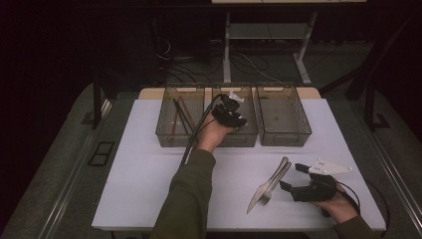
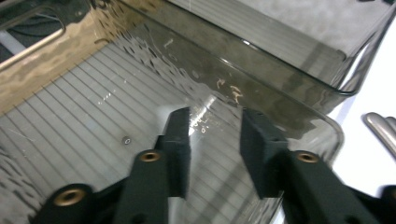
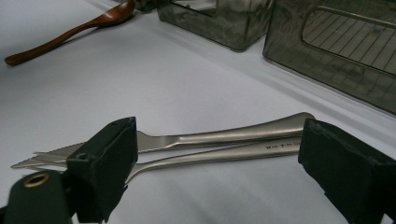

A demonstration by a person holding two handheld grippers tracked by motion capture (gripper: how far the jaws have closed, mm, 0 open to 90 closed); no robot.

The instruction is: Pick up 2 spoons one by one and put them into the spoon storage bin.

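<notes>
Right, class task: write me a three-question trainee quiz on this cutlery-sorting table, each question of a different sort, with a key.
1. True or false: the right tool is shut on the fork.
2. Multiple choice: the left tool hangs over which bin? A) the left bin B) the middle bin C) the right bin
3. Fill in: beside the fork on the white table lies a metal ____.

Key: 1 false, its jaws stand open either side of the cutlery; 2 B; 3 knife.
</notes>
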